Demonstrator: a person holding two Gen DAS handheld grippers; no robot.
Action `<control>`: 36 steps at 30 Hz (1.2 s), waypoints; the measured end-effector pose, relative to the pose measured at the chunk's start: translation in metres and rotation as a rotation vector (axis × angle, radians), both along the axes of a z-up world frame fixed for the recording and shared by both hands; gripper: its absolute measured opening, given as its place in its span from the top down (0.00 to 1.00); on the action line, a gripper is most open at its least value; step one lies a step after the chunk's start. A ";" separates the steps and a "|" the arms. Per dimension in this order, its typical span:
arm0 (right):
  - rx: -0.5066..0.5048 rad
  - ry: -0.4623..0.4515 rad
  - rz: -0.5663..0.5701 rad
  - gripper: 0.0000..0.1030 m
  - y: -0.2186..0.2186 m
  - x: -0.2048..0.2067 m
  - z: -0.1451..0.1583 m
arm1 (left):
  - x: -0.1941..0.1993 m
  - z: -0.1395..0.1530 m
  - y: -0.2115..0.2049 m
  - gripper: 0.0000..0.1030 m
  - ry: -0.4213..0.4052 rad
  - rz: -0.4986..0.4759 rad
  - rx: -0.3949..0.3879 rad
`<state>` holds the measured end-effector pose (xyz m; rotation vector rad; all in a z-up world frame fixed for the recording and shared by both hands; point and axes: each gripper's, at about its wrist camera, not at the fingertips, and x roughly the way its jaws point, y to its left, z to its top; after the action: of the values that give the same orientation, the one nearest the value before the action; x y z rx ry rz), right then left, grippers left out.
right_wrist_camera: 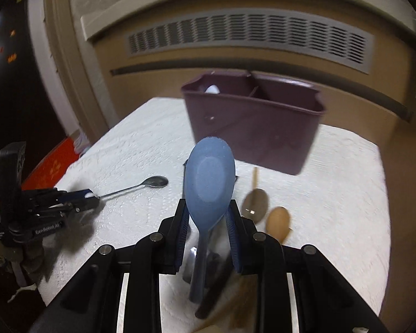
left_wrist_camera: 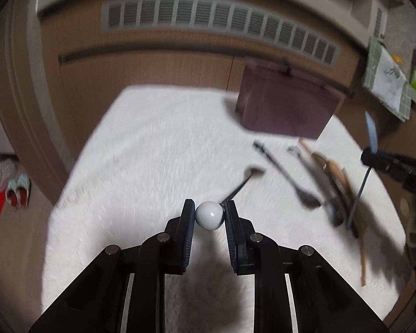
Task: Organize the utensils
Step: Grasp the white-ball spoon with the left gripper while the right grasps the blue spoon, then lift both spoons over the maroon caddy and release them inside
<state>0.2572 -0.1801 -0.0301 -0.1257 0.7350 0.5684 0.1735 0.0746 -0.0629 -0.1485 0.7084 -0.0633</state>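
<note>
My left gripper (left_wrist_camera: pixel 209 213) is shut on the white ball end (left_wrist_camera: pixel 208 216) of a metal spoon (left_wrist_camera: pixel 240 184), whose bowl points away over the white cloth; the same spoon shows in the right wrist view (right_wrist_camera: pixel 141 184). My right gripper (right_wrist_camera: pixel 208 216) is shut on a blue plastic spoon (right_wrist_camera: pixel 209 183), held bowl up in front of the dark purple utensil holder (right_wrist_camera: pixel 252 127). That holder (left_wrist_camera: pixel 285 102) stands at the back of the cloth. A white-ended item (right_wrist_camera: pixel 212 88) sits in its left compartment. Several metal and wooden utensils (left_wrist_camera: pixel 319 183) lie on the cloth.
A white cloth (left_wrist_camera: pixel 152 152) covers the table. A brown cabinet with a vent grille (right_wrist_camera: pixel 249 36) stands behind it. A wooden spoon (right_wrist_camera: pixel 277 219) and a metal spoon (right_wrist_camera: pixel 255 202) lie right of my right gripper. Shoes (left_wrist_camera: pixel 16 186) sit on the floor at left.
</note>
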 end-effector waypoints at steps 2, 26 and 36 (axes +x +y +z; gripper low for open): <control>0.003 -0.042 -0.021 0.76 -0.009 -0.012 0.007 | -0.008 0.023 -0.006 0.78 -0.074 -0.019 0.019; 0.059 -0.247 -0.098 0.76 -0.031 -0.022 0.075 | 0.019 0.148 -0.046 0.78 -0.343 -0.114 0.096; 0.055 -0.524 -0.165 0.76 -0.020 0.033 0.181 | 0.121 0.219 -0.061 0.78 -0.464 -0.181 0.149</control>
<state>0.2903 -0.1998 0.1511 -0.1535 0.2172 0.3728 0.2945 0.0133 0.1564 0.0741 0.2600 -0.2104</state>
